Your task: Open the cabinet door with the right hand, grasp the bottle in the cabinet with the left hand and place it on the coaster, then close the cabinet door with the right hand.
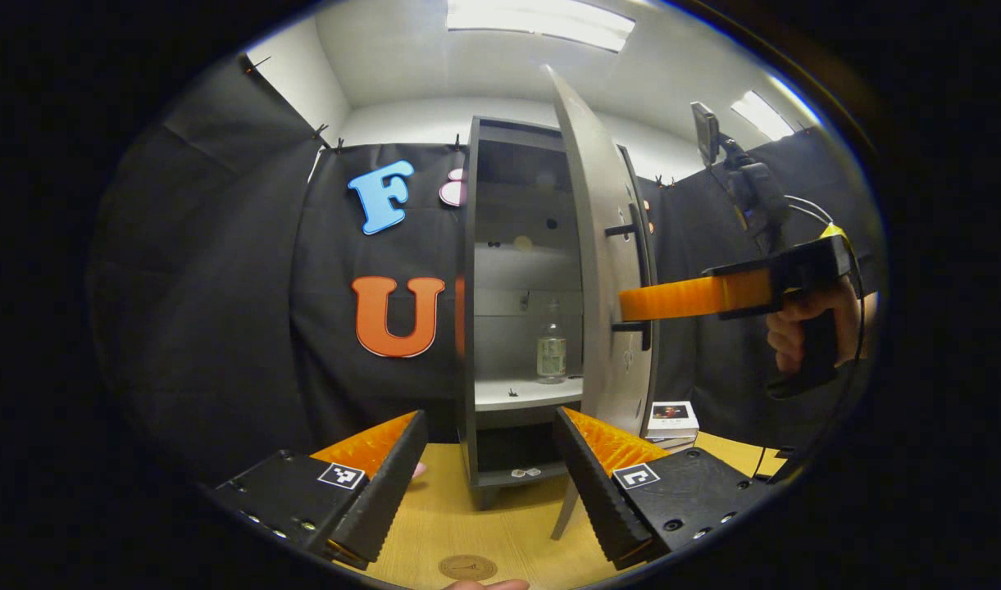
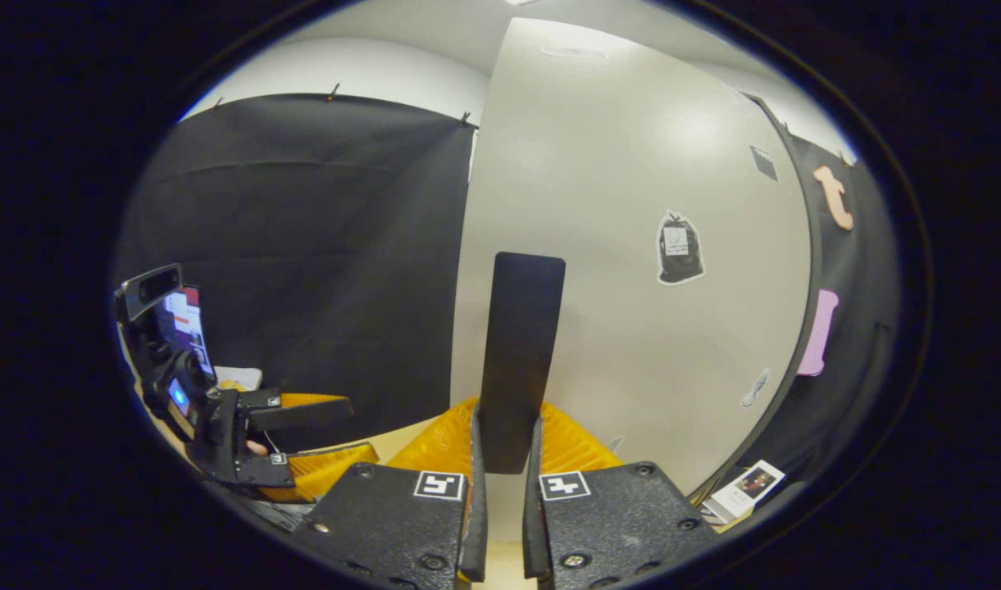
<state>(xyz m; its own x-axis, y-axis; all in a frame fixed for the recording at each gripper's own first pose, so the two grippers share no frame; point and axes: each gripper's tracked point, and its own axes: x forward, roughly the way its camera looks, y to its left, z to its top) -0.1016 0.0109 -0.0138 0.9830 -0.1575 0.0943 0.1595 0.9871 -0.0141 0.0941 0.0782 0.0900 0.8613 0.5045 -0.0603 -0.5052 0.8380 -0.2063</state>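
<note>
The left gripper view looks level from low over the table (image 1: 500, 524), set back from the cabinet (image 1: 516, 303), which stands mid-frame with its door (image 1: 602, 270) swung open toward the camera. The right gripper view sits very close to that door's (image 2: 631, 246) outer face, looking straight along its handle (image 2: 518, 360) at centre. Both views share the door; each also catches the other gripper, at right (image 1: 631, 305) and lower left (image 2: 365, 426).

Grey cabinet door (image 1: 600, 270), black handle (image 2: 518, 360).

Clear bottle (image 1: 551, 354) upright on shelf behind open cabinet door (image 1: 600, 270).
</note>
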